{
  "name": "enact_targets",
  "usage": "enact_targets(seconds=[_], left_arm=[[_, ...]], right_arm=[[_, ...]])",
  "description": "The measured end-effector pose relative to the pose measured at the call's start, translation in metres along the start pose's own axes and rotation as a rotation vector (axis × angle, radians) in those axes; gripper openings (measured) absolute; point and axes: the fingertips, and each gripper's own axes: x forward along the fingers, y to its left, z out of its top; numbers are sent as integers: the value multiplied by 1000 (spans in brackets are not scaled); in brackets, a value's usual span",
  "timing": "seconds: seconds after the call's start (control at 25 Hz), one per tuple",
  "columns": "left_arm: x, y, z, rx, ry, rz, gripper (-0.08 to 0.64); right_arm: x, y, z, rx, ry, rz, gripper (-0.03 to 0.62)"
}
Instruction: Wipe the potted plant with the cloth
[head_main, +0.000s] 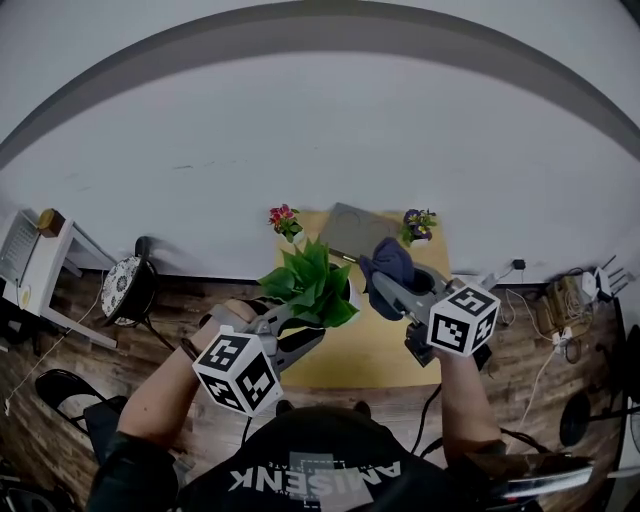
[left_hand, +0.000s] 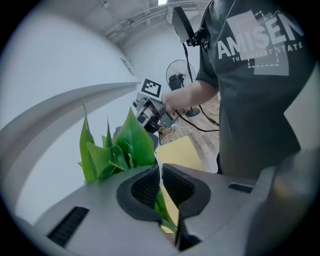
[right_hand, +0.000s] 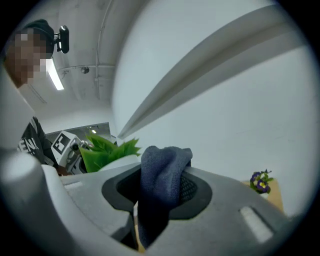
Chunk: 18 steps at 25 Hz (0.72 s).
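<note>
The potted plant (head_main: 310, 283) with broad green leaves stands on a yellow tabletop (head_main: 375, 350). My left gripper (head_main: 313, 335) reaches in from the plant's near left. In the left gripper view its jaws are nearly closed, with one green leaf (left_hand: 160, 202) pinched between the pads (left_hand: 147, 187). The right gripper (head_main: 388, 288) is shut on a dark blue cloth (head_main: 390, 262), which it holds up just right of the foliage. In the right gripper view the cloth (right_hand: 161, 175) bulges out above the jaws, and the plant (right_hand: 107, 150) shows to the left behind it.
A small pot of red flowers (head_main: 285, 220) and another of purple flowers (head_main: 418, 225) stand at the table's back edge, with a grey flat board (head_main: 355, 232) between them. A white wall rises behind. A fan (head_main: 125, 288) stands on the floor to the left, and cables (head_main: 550, 310) lie to the right.
</note>
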Motion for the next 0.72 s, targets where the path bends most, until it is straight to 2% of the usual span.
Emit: enact_targets(seconds=[0.2, 0.32, 0.44, 0.72], left_arm=[[1, -5, 7, 6, -21, -9, 20], [-3, -3, 13, 12, -43, -2, 20], [-4, -2, 13, 28, -38, 10, 20], [-8, -4, 12, 18, -47, 6, 20]], right_arm=[[10, 42, 36, -76, -42, 128, 126], [19, 51, 39, -97, -24, 159, 126], [20, 44, 35, -64, -14, 156, 124], [20, 20, -5, 52, 50, 142, 124]])
